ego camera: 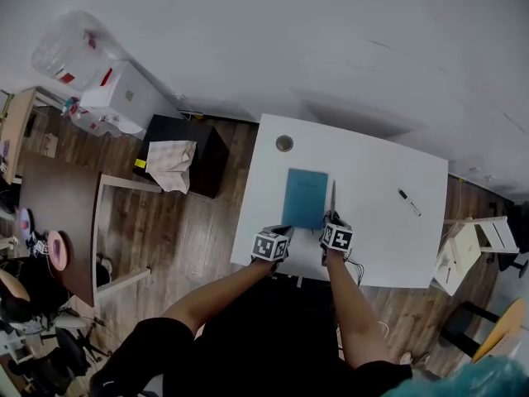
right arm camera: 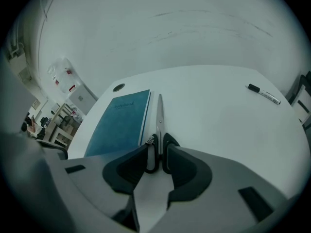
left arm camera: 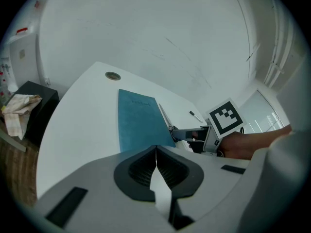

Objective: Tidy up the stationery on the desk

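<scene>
steel scissors [right arm camera: 159,111] point away beside notebook [right arm camera: 119,125], handles inside released right tool [right arm camera: 158,154]; left tool [left arm camera: 156,152] clenched.

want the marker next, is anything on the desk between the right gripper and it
Nothing visible: only bare desk lies between the right gripper and the marker. The scissors between its open jaws and the notebook beside them lie off that path.

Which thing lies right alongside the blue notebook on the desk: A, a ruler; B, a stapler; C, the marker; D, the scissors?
D: the scissors lie along one long edge of the notebook, while the marker lies well apart, near the far side of the desk.
</scene>
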The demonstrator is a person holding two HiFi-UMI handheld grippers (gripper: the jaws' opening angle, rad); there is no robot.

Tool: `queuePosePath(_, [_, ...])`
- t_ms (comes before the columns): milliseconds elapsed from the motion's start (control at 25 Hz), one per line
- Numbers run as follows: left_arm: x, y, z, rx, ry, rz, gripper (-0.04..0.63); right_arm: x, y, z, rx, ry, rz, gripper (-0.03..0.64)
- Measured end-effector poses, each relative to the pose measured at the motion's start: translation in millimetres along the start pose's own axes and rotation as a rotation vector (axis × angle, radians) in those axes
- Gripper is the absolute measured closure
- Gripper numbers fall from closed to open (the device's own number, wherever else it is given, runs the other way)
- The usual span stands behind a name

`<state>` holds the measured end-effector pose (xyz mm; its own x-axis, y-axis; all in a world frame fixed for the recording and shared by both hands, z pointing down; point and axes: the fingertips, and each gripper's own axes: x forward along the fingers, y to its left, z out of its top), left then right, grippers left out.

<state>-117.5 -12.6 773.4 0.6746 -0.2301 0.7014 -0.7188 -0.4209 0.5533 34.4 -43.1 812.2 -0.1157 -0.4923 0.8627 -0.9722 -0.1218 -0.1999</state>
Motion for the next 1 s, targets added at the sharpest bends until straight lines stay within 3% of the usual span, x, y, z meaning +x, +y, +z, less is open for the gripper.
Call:
queuePosePath(600, [26.4,-39.7,0.5,0.042,0.012,-0.023,0.580,-39.7,-23.7,-4.8,0.047,-0.046,0.045,0.489])
queuePosePath(1000, [79.3,-113.9,2.3,0.011,-0.008,-0.067,0.580,-69.9,-91.1,1.0,-0.052,-0.048,0.124,0.489])
